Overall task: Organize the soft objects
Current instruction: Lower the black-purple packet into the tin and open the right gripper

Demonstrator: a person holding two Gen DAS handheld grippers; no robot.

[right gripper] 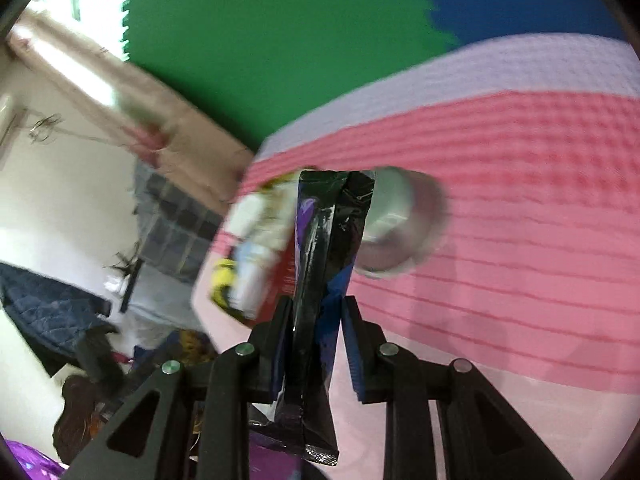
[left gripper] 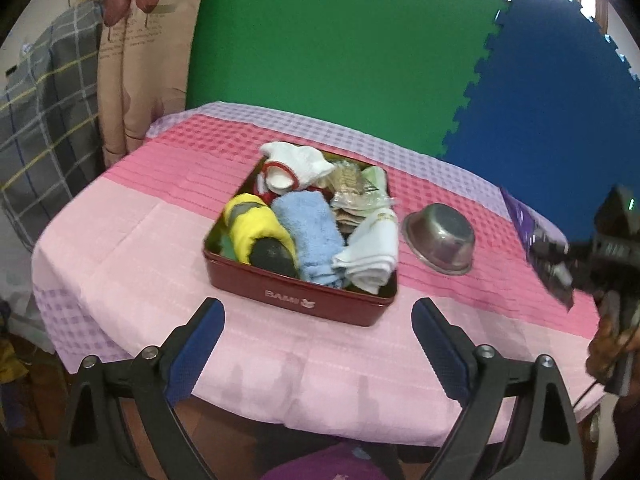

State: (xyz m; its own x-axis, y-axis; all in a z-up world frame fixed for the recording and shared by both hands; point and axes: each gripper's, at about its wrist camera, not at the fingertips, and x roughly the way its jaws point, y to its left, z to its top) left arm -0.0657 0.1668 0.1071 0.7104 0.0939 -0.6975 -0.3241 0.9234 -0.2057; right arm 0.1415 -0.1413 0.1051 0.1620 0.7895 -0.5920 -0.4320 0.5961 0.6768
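A red tin box (left gripper: pixel 298 298) sits mid-table, packed with soft things: a white cloth with red trim (left gripper: pixel 296 166), a yellow and black sock (left gripper: pixel 260 236), a blue towel (left gripper: pixel 310 232), a white folded cloth (left gripper: pixel 374 250) and plastic packets (left gripper: pixel 354 192). My left gripper (left gripper: pixel 318 320) is open and empty, just in front of the box. My right gripper (right gripper: pixel 316 312) is shut on a dark purple-black packet (right gripper: pixel 320 264), held above the table right of the box; it also shows in the left wrist view (left gripper: pixel 540 248).
An upturned steel bowl (left gripper: pixel 440 238) lies right of the box; it appears blurred behind the packet in the right wrist view (right gripper: pixel 400 220). The pink and lilac tablecloth (left gripper: pixel 140 248) covers the table. Green and blue foam mats (left gripper: pixel 320 40) form the back wall. A curtain (left gripper: pixel 140 60) hangs at left.
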